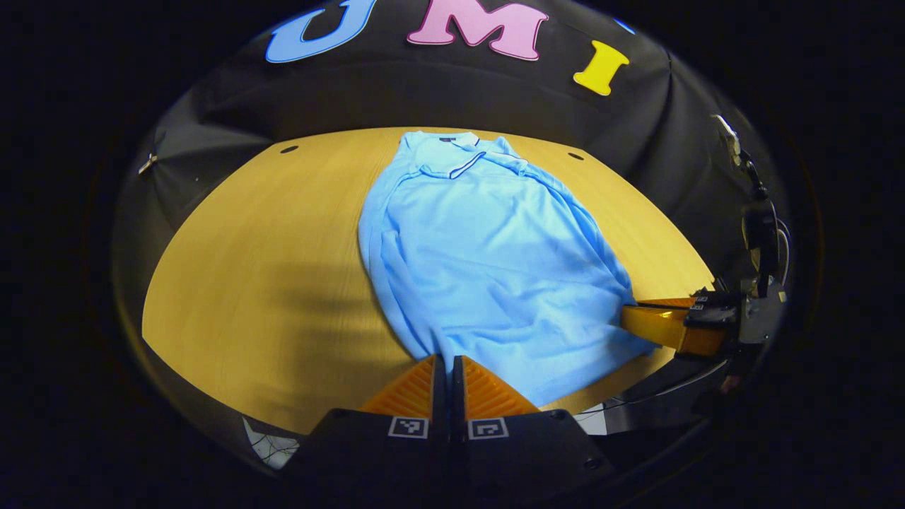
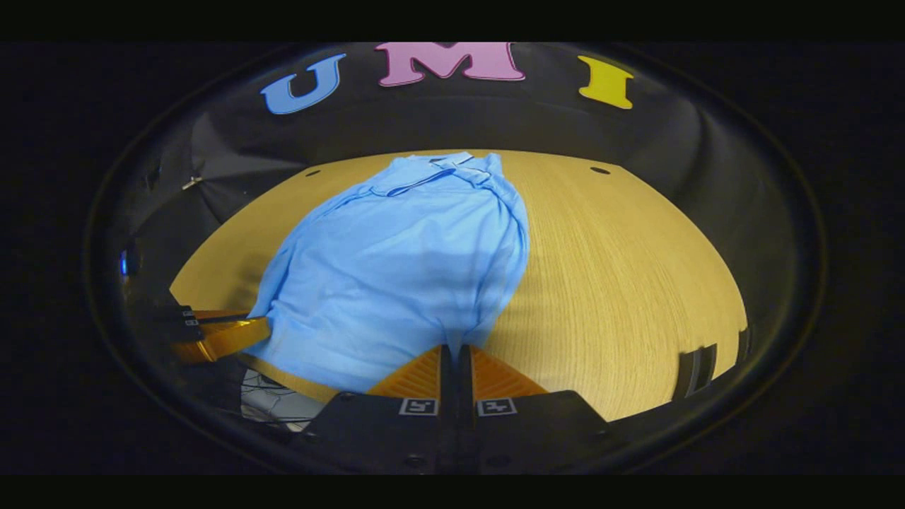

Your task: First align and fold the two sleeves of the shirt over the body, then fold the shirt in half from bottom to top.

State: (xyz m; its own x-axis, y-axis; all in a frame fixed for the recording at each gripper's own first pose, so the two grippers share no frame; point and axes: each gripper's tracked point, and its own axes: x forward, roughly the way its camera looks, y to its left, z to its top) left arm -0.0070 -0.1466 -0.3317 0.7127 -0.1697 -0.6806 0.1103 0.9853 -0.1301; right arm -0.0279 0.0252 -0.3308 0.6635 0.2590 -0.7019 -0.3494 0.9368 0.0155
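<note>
A: State the position of the shirt (image 1: 488, 261).

B: The light blue shirt lies on the wooden table (image 1: 261, 283), collar at the far end near the booth wall, hem at the near edge. Both sleeves are folded in over the body, so the outline is a long narrow shape. The fabric shows soft wrinkles along both long sides.

A: State the condition of the left gripper (image 1: 448, 367).

B: In the left gripper view, its two fingers are pressed together with no visible gap. The tips meet at the near left corner of the hem, and the cloth edge runs in between them. The gripper is clamped on the shirt.

A: And the right gripper (image 2: 454, 353)?

B: In the right gripper view, its fingers are likewise closed together, tips at the near right corner of the hem, with fabric pinched between them. In the left gripper view the same tool appears at the right side, touching the shirt's lower right corner.

A: Is the hem lifted?

B: It cannot be determined.
</note>
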